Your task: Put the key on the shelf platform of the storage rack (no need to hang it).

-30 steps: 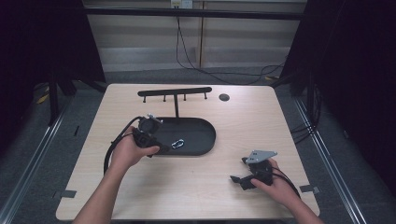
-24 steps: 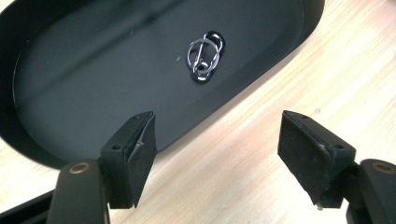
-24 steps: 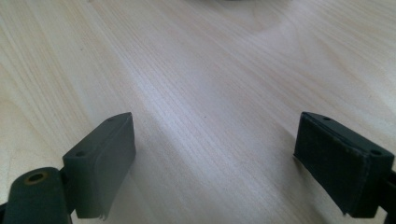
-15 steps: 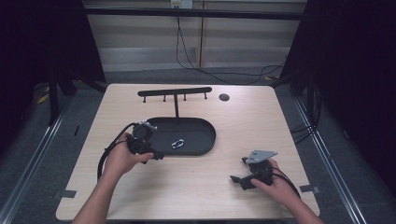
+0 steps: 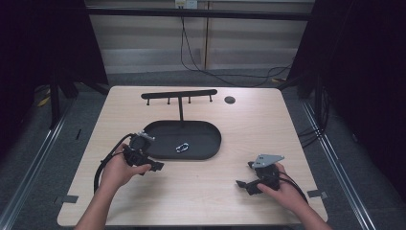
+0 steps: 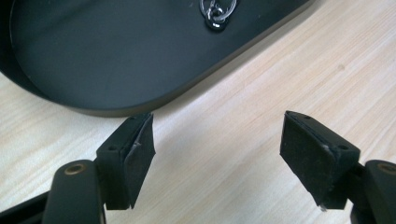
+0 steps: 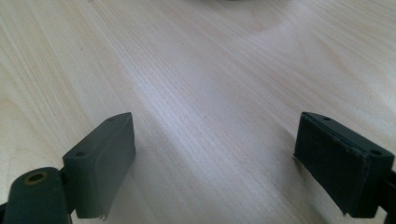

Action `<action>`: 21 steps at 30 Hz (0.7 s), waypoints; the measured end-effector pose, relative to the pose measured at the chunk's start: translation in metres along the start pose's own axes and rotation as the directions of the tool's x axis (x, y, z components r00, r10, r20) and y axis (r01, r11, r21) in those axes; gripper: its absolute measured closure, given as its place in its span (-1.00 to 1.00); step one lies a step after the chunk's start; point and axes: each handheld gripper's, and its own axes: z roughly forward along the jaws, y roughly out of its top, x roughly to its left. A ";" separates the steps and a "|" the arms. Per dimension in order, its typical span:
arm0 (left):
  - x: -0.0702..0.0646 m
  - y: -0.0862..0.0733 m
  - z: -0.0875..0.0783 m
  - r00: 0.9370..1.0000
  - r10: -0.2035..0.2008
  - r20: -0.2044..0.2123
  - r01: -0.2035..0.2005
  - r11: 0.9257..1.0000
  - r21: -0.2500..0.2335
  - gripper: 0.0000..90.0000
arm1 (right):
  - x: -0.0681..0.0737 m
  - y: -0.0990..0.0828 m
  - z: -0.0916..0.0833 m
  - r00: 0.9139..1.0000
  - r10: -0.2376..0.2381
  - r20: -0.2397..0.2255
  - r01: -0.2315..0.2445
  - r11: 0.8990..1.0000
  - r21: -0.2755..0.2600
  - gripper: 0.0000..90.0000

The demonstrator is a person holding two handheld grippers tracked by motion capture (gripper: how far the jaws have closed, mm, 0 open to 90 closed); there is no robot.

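High view | pale wood table (image 5: 201, 191) | dark curtains (image 5: 364, 72) around

Place: a lab or test room set up for recording, not a home.
Table: one pale wood-grain table with rounded corners (image 5: 201, 191), standing alone in the middle of the floor.
Surround: black curtains (image 5: 48, 43) hang on both sides; a plain grey panelled wall (image 5: 191, 52) is behind.
Wiring: loose black cables (image 5: 191, 48) run down the wall and across the grey floor (image 5: 28, 158).
Floor fittings: metal rails (image 5: 340, 158) run beside the table.
Marks: grey tape strips (image 5: 68, 199) at the table's near corners.
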 end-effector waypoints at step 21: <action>0.006 -0.032 0.006 1.000 0.000 -0.004 0.000 1.000 0.000 -0.45 | 0.000 0.000 0.000 1.000 -0.001 0.000 0.001 1.000 -0.001 -0.74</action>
